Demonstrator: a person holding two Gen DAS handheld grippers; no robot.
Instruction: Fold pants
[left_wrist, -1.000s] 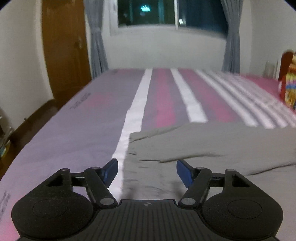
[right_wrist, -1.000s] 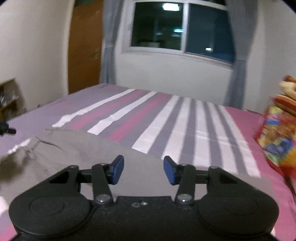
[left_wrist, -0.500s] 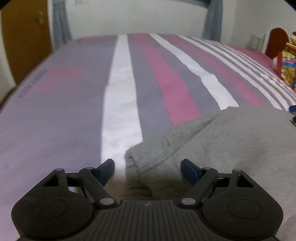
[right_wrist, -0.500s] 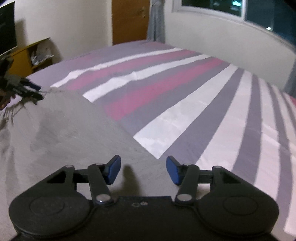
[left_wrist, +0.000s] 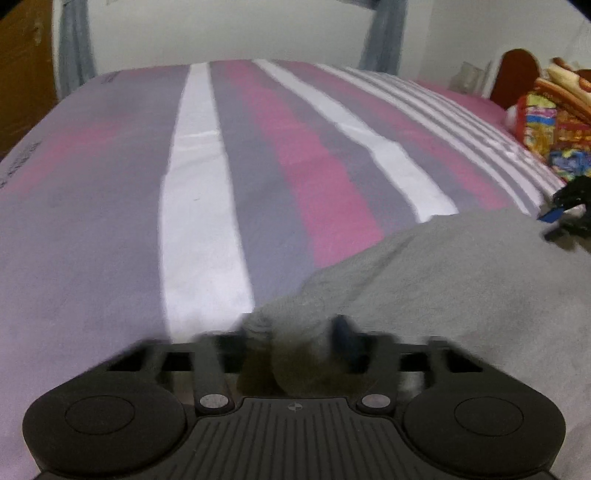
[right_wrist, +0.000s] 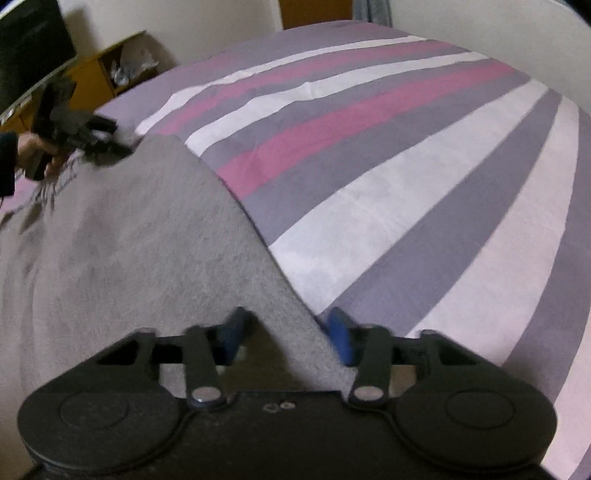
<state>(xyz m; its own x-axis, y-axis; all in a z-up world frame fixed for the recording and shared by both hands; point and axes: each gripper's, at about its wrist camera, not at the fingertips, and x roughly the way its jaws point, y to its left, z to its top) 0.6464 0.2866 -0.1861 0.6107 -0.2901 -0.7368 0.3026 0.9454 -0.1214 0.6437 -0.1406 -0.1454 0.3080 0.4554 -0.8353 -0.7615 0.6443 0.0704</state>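
The grey pants (right_wrist: 122, 258) are laid flat on the striped bed (right_wrist: 424, 192), their long far edge running from the lower centre of the right wrist view up to the upper left. That edge is the relation the coming move is judged to turn on: one end of it sits at each tool, so the fold would be carried across the pants' length rather than along it.

In the right wrist view, the right tool (right_wrist: 286, 332) is seen at the bottom centre with a corner of the pants rising between its blue fingers (right_wrist: 340, 334). Its jaws are closing on the cloth, though full pressing contact cannot be confirmed.

In the left wrist view, the left tool (left_wrist: 295, 341) is blurred at the bottom centre, its jaws also closing, with a bunched grey corner of the pants between them. From there the pants spread toward the right of the frame.

Neither hand is nearer; each end of the edge is met by its own tool.
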